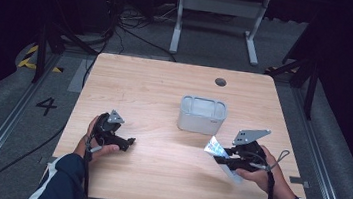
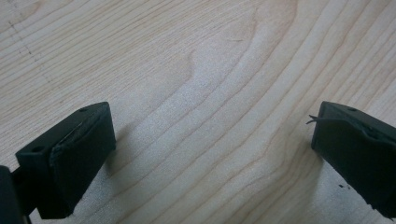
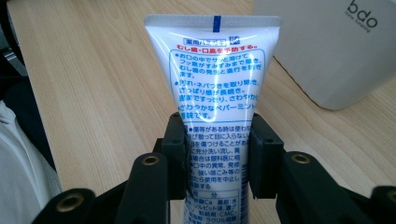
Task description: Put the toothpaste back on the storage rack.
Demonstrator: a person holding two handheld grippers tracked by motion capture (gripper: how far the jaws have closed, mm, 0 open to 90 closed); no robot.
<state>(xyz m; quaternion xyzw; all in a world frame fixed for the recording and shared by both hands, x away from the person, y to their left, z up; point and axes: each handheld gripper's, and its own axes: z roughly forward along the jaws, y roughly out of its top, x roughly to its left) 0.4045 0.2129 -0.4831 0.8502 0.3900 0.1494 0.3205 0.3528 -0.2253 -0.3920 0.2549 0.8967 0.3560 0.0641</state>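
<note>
Right claw [image 3: 217, 154] clamps tube [image 3: 215, 79] just beside bin [image 1: 202, 115]; left claw [image 2: 210, 154] wide open, empty, above bare table [image 1: 165, 88].

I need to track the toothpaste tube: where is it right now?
The toothpaste tube is clamped in the right gripper, right of centre in the high view, near the grey container.

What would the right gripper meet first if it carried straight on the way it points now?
Probably the grey container. The right gripper, shut on the tube, points up-left across the table; the tube's crimped end leads, and the container's wall sits just ahead and slightly right, so it might graze past.
</note>
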